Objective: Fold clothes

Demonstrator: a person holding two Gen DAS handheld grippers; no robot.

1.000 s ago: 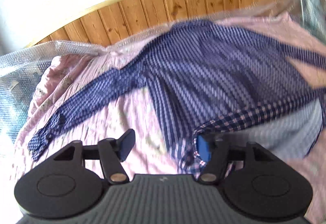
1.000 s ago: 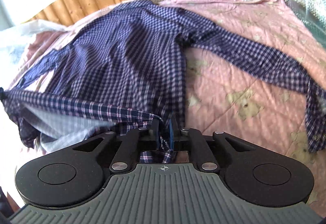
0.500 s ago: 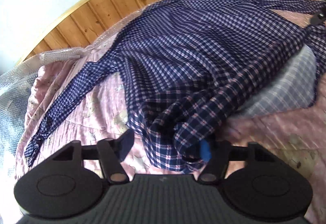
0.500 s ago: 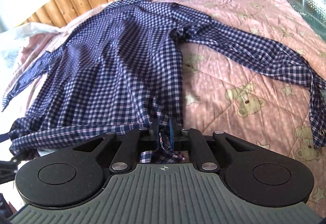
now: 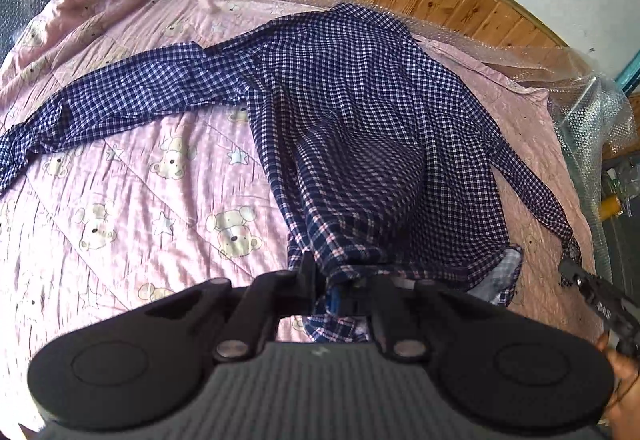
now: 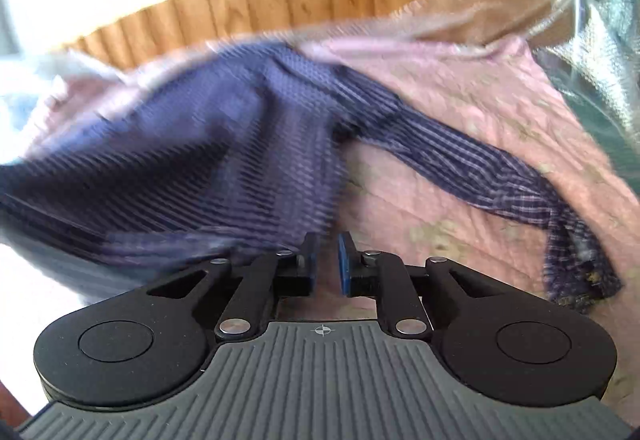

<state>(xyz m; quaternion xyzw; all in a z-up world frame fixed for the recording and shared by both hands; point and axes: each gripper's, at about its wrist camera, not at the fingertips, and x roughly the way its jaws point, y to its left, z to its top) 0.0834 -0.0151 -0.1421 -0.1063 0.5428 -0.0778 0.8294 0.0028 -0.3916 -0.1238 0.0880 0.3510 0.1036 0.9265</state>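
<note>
No writing could be read anywhere. We had the left gripper point(image 5: 326, 290) just closing, pinching the hem of the navy checked woven shirt point(image 5: 360, 120), which lay spread across the pink quilted bear-print bed point(image 5: 120, 220). Our right gripper point(image 6: 325, 264) had just been parting, nothing between its pads.

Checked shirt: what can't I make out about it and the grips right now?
- Right wrist view: checked shirt is motion-blurred; whether any cloth touches the right hand-held gripper is unclear.
- Left wrist view: the left hand-held gripper body hides the hem below its pinch.
- Left wrist view: one cuff runs off the left edge.
</note>
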